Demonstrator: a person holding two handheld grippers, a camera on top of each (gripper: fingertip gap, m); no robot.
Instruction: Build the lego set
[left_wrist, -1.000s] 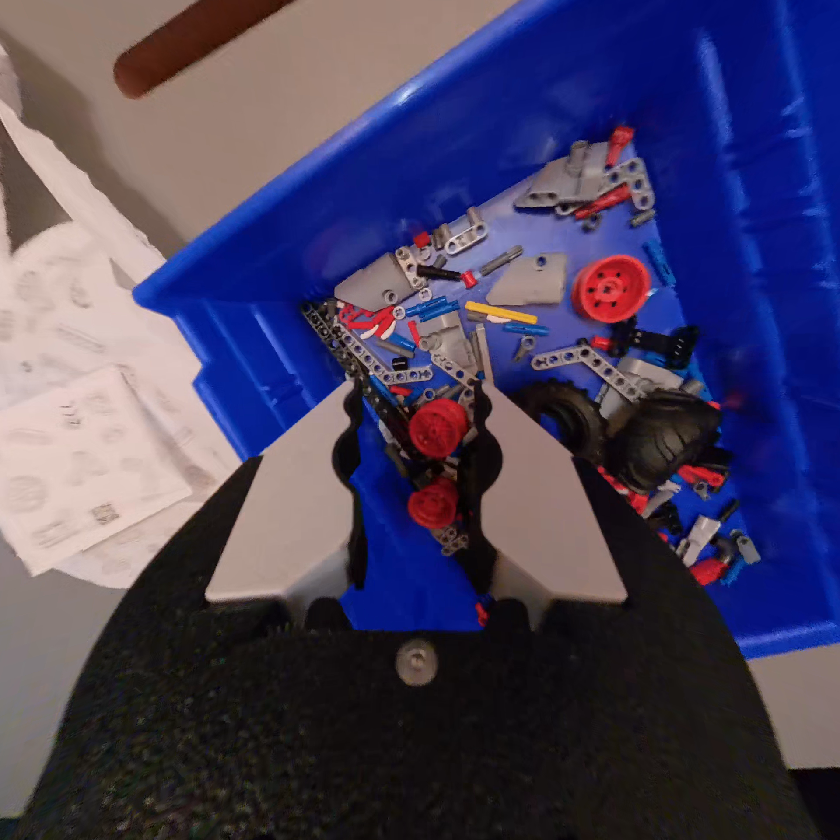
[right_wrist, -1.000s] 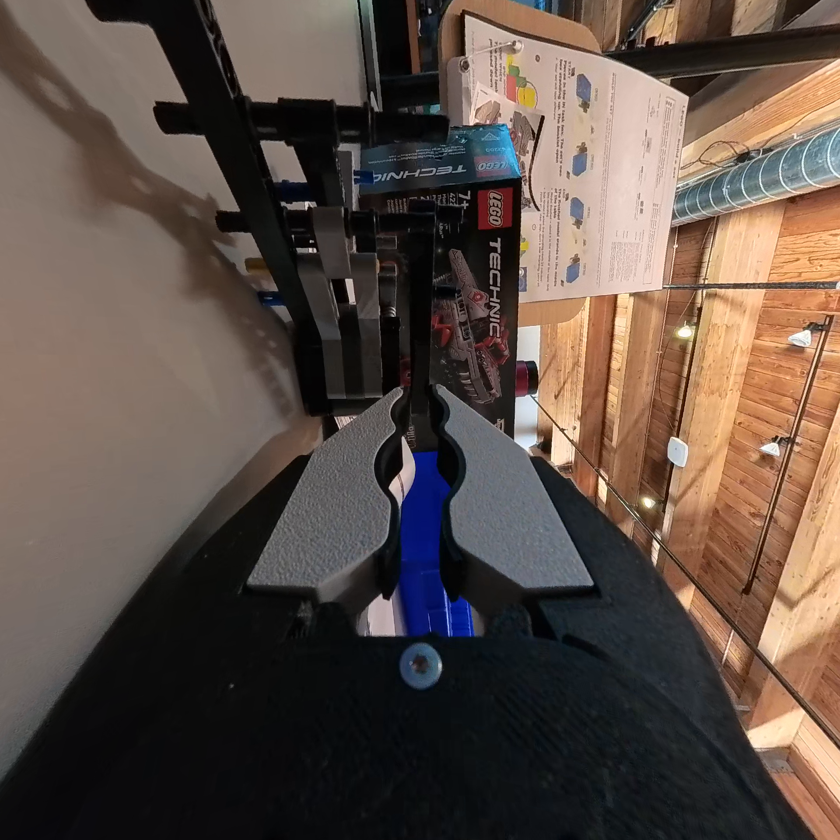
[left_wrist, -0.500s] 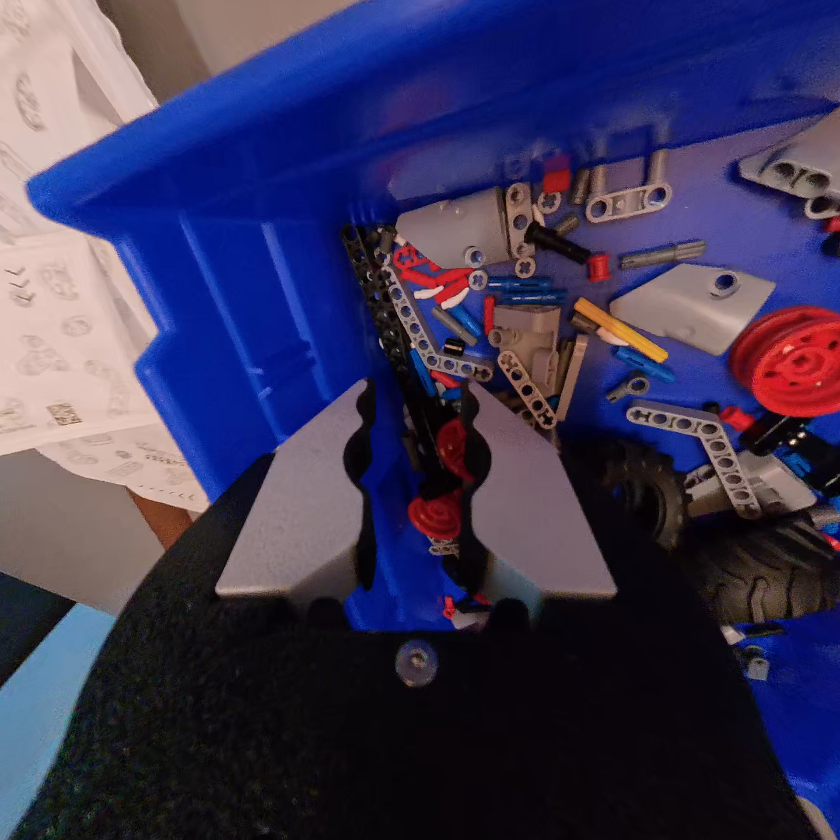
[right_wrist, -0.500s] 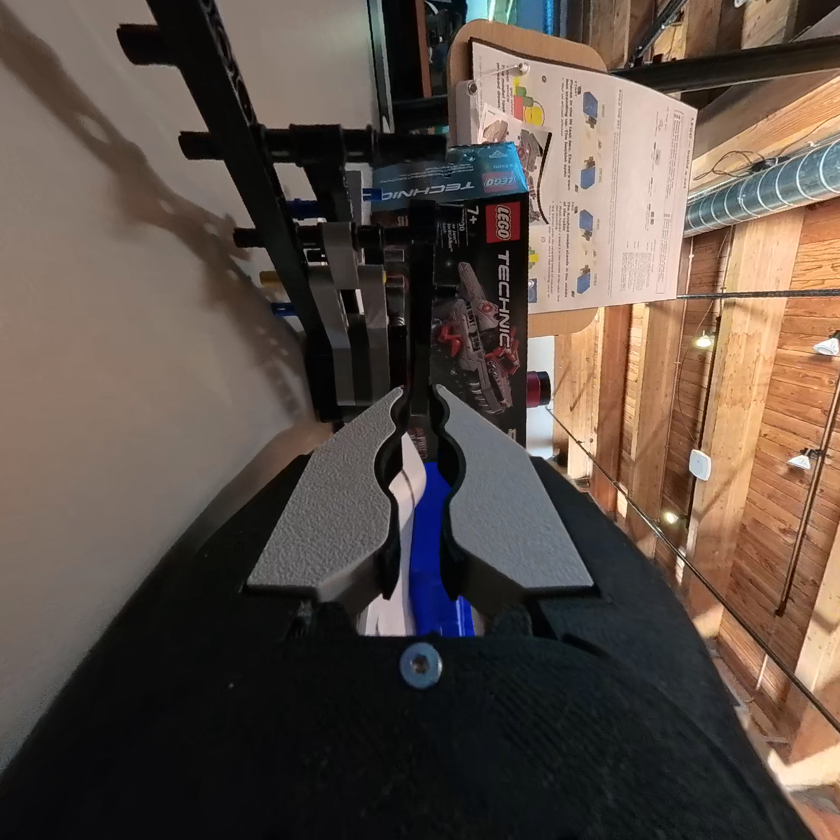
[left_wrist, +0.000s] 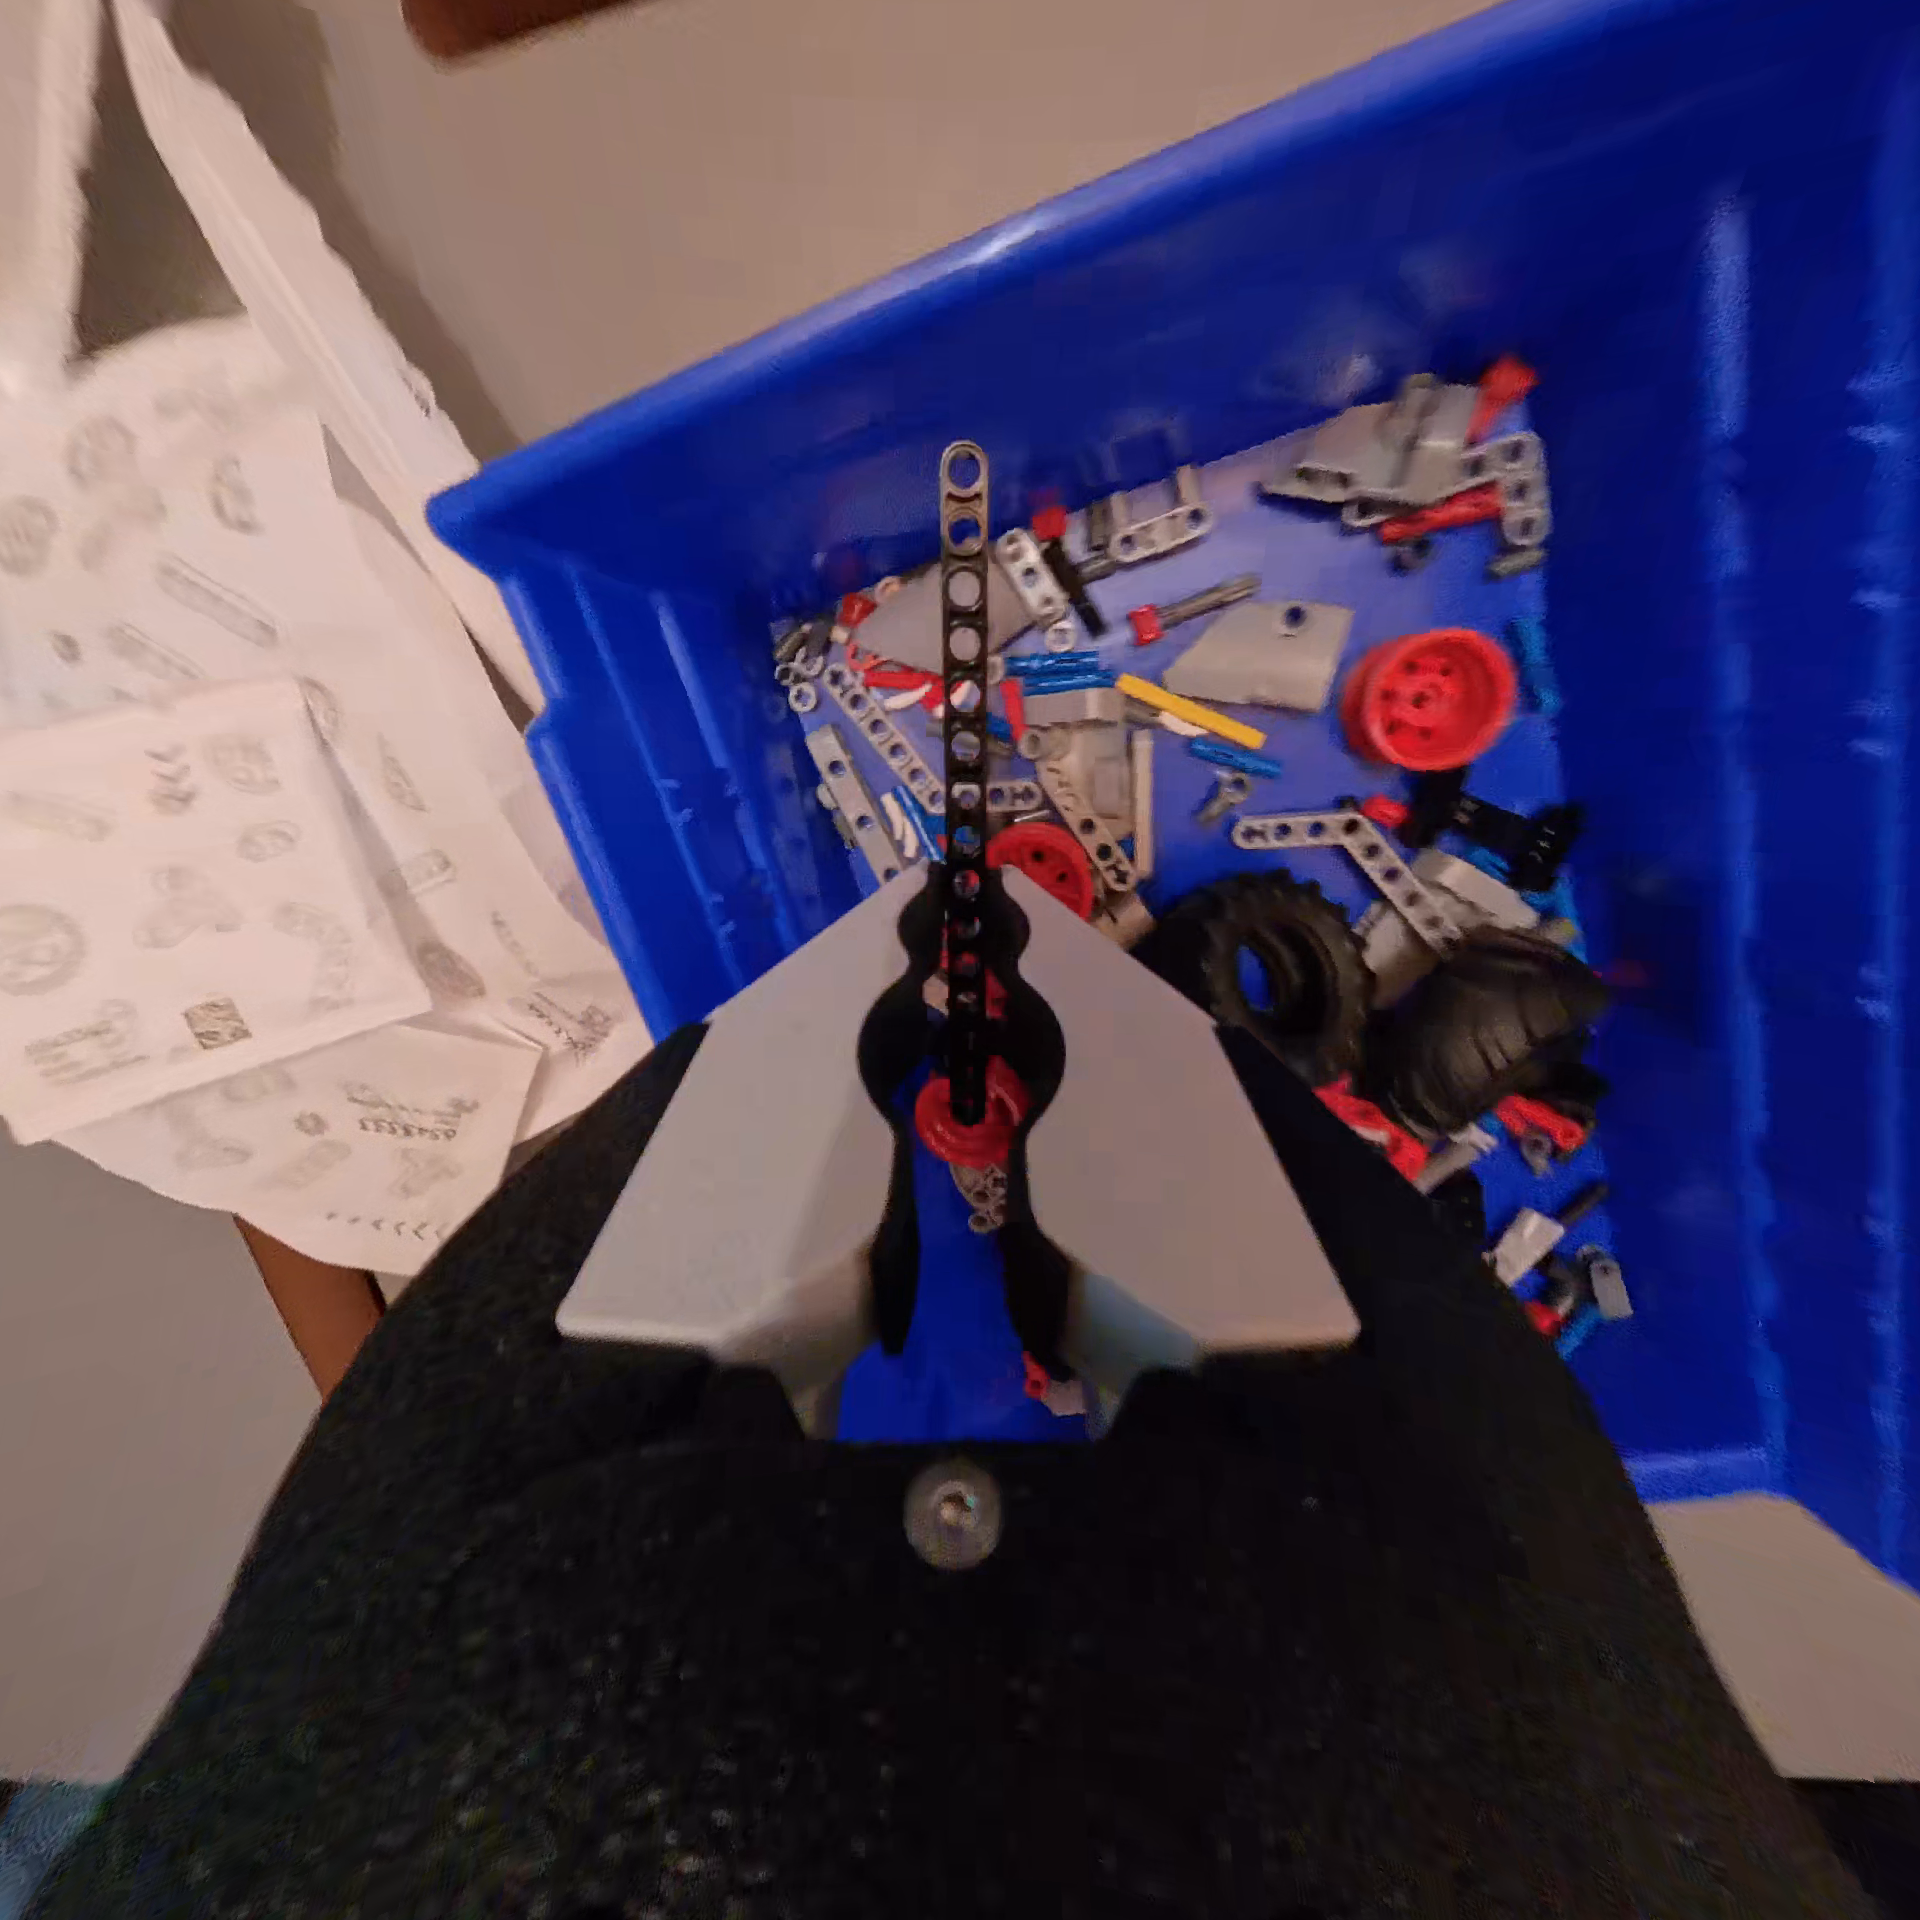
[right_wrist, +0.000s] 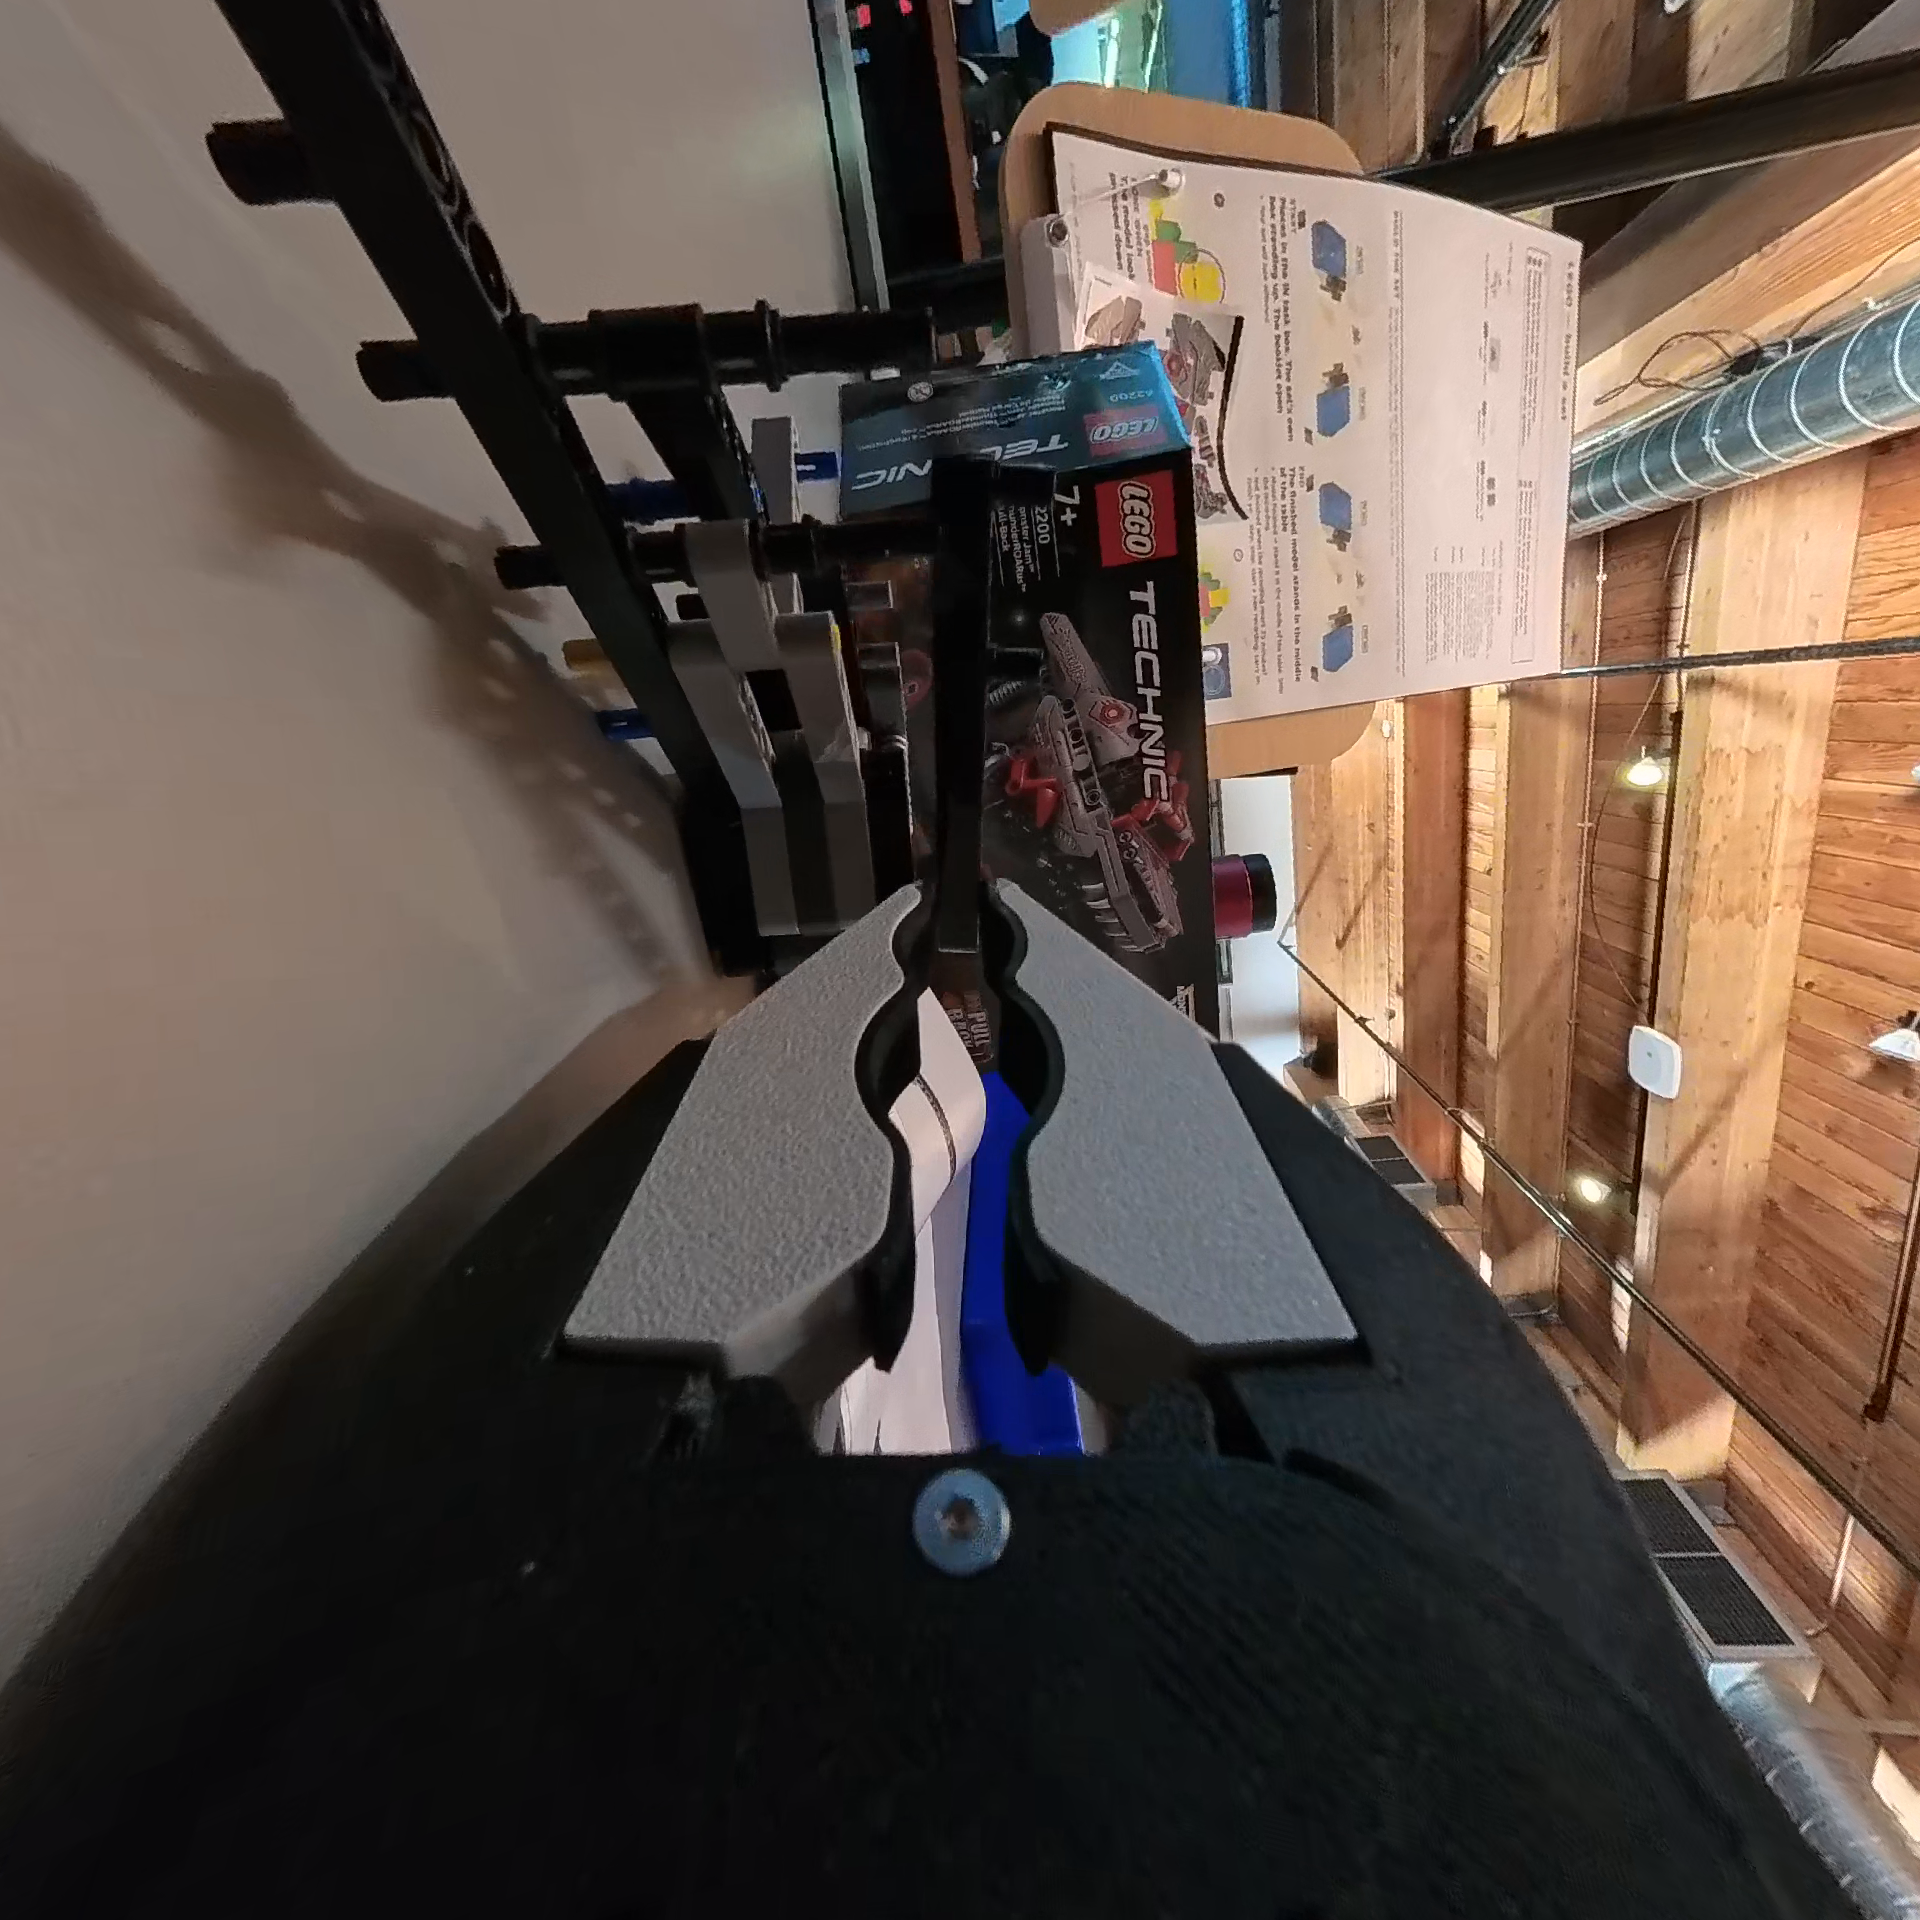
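The left claw (left_wrist: 961, 904) is pinching a long black perforated beam (left_wrist: 964, 665) near its lower end, its fingers closed on it, and the beam is standing up out of the fingertips over the blue plastic bin (left_wrist: 1195, 281). Just behind the fingertips, on the bin floor, a small red wheel hub (left_wrist: 1049, 862) is lying partly hidden by the beam, and another red hub (left_wrist: 971, 1127) is showing in the gap between the fingers. To the right of these, two black tyres (left_wrist: 1392, 997) are lying together, with grey angled beams, blue and red pins and a yellow axle scattered beyond them. A larger red wheel rim (left_wrist: 1425, 698) is sitting toward the bin's far right wall. White printed instruction sheets (left_wrist: 197, 831) are lying on the table (left_wrist: 665, 187) beside the bin's left wall, overlapping one another.

The right claw (right_wrist: 961, 914) is gripping a thin black beam (right_wrist: 961, 665) of the partly built black and grey frame (right_wrist: 727, 665), its fingers shut on it. The frame is standing just above the pale table surface and casting a shadow on it. Behind the frame the dark set box (right_wrist: 1101, 665) is standing, partly screened by the held beam. Farther off, a printed sheet on a wooden board (right_wrist: 1382, 447) is standing behind the box, with timber walls beyond.
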